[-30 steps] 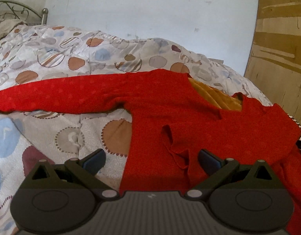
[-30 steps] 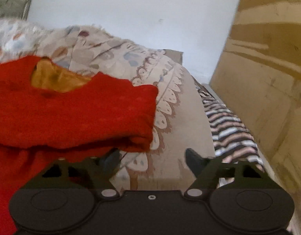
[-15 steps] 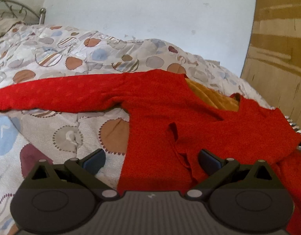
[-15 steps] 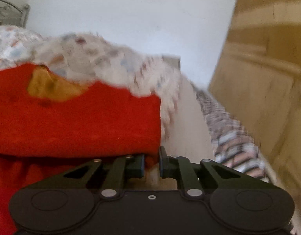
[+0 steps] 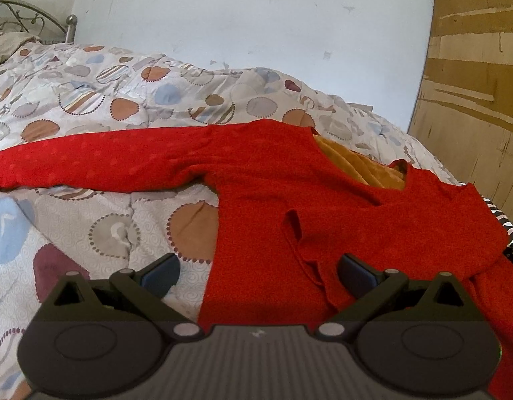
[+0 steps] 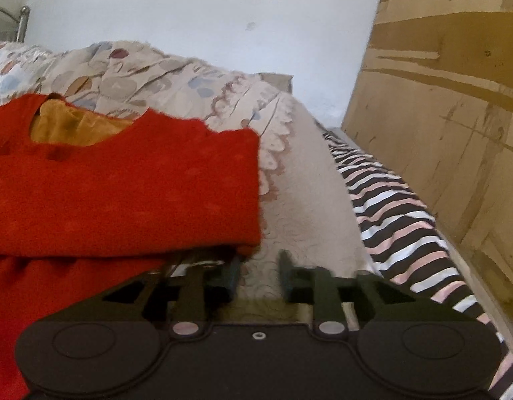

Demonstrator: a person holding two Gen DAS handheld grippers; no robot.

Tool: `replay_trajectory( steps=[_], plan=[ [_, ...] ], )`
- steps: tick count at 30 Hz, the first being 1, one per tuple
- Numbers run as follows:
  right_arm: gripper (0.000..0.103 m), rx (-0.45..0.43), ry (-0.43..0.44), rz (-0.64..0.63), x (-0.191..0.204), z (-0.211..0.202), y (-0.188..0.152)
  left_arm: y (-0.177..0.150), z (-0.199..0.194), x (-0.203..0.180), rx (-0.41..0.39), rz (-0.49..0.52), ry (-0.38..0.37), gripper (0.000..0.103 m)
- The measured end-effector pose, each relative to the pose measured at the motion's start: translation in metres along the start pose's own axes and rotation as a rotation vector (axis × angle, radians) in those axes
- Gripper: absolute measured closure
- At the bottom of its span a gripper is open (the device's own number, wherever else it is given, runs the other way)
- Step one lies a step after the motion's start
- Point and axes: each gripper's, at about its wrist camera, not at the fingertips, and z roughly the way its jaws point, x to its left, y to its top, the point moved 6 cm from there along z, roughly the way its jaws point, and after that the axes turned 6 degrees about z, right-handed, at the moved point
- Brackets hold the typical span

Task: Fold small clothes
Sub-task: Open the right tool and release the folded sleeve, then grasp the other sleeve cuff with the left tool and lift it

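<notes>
the red top (image 5: 323,200) lies on the bed (image 5: 106,233) with one sleeve folded in (the other outstretched, body unfolded), the left hand-held gripper (image 5: 258,275) wide open and empty, the right hand-held gripper (image 6: 258,271) opening beside its edge, holding nothing.

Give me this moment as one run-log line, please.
red top: one sleeve folded in | left gripper: open above hem | right gripper: opening, nothing between jaws, beside folded edge

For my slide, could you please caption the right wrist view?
Opening right claw, nothing between its fingers, beside a red top on the bed.
</notes>
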Motion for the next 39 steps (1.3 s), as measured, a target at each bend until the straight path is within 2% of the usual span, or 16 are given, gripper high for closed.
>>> replay_trajectory(
  steps=[1, 3, 4, 6, 8, 9, 15, 19, 21, 24, 26, 31, 35, 37, 39],
  plan=[
    [0.055, -0.005, -0.001, 0.006, -0.002, -0.004, 0.0, 0.0, -0.001, 0.001, -0.003, -0.005, -0.002, 0.001],
    [0.035, -0.004, -0.011, 0.021, -0.005, -0.011, 0.001, 0.003, -0.005, 0.004, 0.013, -0.021, -0.009, 0.0],
    [0.031, -0.005, -0.013, 0.026, -0.008, -0.017, 0.002, 0.006, -0.009, 0.006, 0.035, -0.025, -0.007, 0.0],
    [0.015, -0.008, -0.001, 0.028, -0.011, -0.031, 0.003, 0.011, -0.02, 0.013, 0.061, -0.024, 0.021, 0.0],
    [0.003, -0.03, 0.009, 0.028, -0.014, -0.049, 0.006, 0.017, -0.035, 0.027, 0.072, -0.045, 0.07, 0.0],
    [0.001, -0.044, 0.012, 0.031, -0.016, -0.06, 0.008, 0.02, -0.042, 0.034, 0.074, -0.057, 0.08, 0.0],
    [0.001, -0.069, 0.075, 0.087, -0.011, -0.118, 0.013, 0.029, -0.07, 0.107, 0.128, -0.207, 0.101, 0.0],
    [0.001, -0.086, 0.143, 0.121, 0.011, -0.156, 0.002, 0.022, -0.076, 0.173, 0.209, -0.309, 0.163, 0.0],
    [0.001, -0.081, 0.186, 0.123, 0.027, -0.173, -0.007, 0.019, -0.077, 0.197, 0.232, -0.329, 0.155, 0.0],
    [0.001, -0.079, 0.226, 0.09, 0.051, -0.196, -0.026, 0.016, -0.08, 0.237, 0.196, -0.365, 0.167, 0.0],
    [0.001, -0.088, 0.24, 0.067, 0.067, -0.208, -0.035, 0.015, -0.079, 0.262, 0.172, -0.428, 0.16, 0.0],
    [0.0, -0.094, 0.284, -0.012, 0.1, -0.226, -0.057, 0.012, -0.066, 0.31, 0.098, -0.678, 0.009, 0.0],
    [0.0, -0.082, 0.28, -0.112, 0.112, -0.227, -0.068, 0.007, -0.055, 0.335, 0.05, -0.802, 0.038, 0.002],
    [0.0, -0.077, 0.287, -0.113, 0.113, -0.227, -0.069, 0.001, -0.049, 0.343, 0.044, -0.866, 0.098, 0.005],
    [0.0, -0.068, 0.29, -0.096, 0.11, -0.225, -0.07, -0.006, -0.047, 0.349, 0.015, -0.948, 0.117, 0.007]
  ],
)
